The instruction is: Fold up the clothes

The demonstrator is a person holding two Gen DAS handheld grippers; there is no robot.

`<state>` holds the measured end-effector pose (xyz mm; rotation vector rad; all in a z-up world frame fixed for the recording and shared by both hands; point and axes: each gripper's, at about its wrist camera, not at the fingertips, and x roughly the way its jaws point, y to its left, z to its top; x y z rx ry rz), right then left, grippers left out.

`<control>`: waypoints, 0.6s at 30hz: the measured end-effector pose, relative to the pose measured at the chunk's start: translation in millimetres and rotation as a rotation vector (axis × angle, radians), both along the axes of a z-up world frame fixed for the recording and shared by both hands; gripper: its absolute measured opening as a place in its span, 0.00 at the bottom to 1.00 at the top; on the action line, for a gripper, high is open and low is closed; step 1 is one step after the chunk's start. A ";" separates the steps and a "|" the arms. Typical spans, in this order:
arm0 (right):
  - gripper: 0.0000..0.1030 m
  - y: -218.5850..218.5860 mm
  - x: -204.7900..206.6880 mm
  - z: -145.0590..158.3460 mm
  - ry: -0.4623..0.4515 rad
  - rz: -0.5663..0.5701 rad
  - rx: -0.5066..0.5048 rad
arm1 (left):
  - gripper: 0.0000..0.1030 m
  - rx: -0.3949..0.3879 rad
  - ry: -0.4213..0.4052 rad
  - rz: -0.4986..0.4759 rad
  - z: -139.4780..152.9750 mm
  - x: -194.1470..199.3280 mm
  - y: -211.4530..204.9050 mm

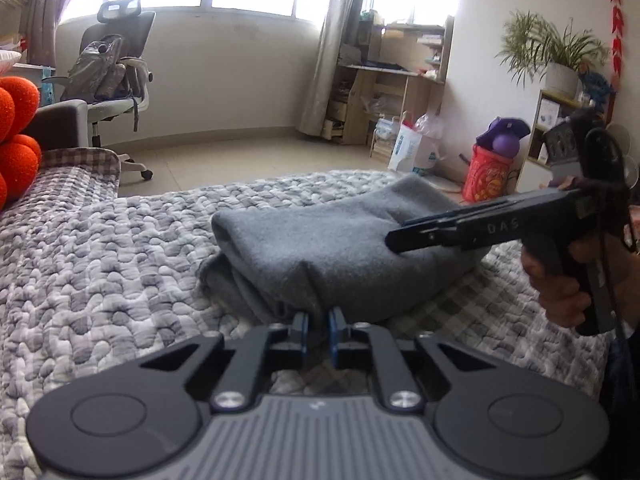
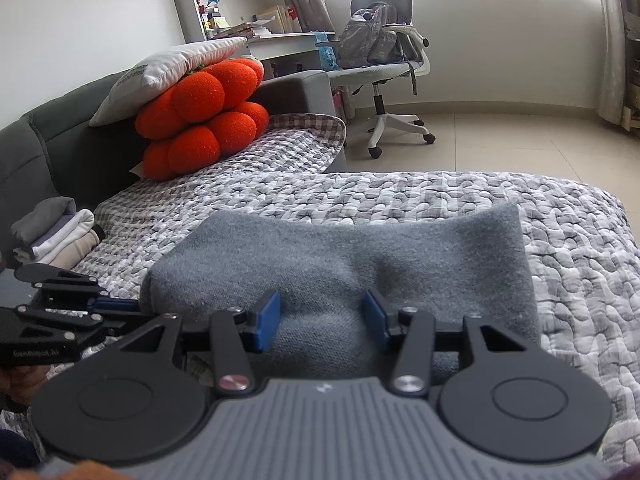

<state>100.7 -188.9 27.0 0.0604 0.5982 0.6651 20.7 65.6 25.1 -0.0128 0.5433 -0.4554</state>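
Note:
A grey fleece garment [image 1: 332, 240] lies folded into a thick bundle on the quilted grey-and-white cover [image 1: 120, 260]. My left gripper [image 1: 318, 326] is shut on the bundle's near edge, with a thin pinch of cloth between its blue pads. In the right wrist view the same garment [image 2: 360, 248] stretches across the middle. My right gripper [image 2: 322, 318] holds a thick fold of it, its half-spread blue pads [image 2: 269, 320] pressing on both sides. The right gripper [image 1: 394, 238] reaches in from the right, held by a hand. The left gripper [image 2: 132, 307] bites the garment's left end.
A stack of folded clothes [image 2: 56, 232] sits at the left against the dark sofa back [image 2: 48, 148]. Orange ball cushions [image 2: 200, 120] and a white pillow [image 2: 168, 72] lie behind. An office chair [image 2: 384, 60] stands on the tiled floor beyond the cover's far edge.

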 end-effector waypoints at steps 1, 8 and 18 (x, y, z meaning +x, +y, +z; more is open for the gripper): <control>0.48 -0.3 0.3 0.1 -0.002 0.000 0.001 | 0.05 -0.014 -0.003 0.002 2.5 -1.2 4.8; 0.48 0.6 1.3 0.3 -0.007 -0.013 0.000 | 0.04 0.026 -0.014 -0.001 3.0 -5.9 12.1; 0.49 -1.7 -1.1 4.5 -0.031 -0.032 -0.010 | 0.04 0.004 -0.004 0.048 19.0 -22.8 16.3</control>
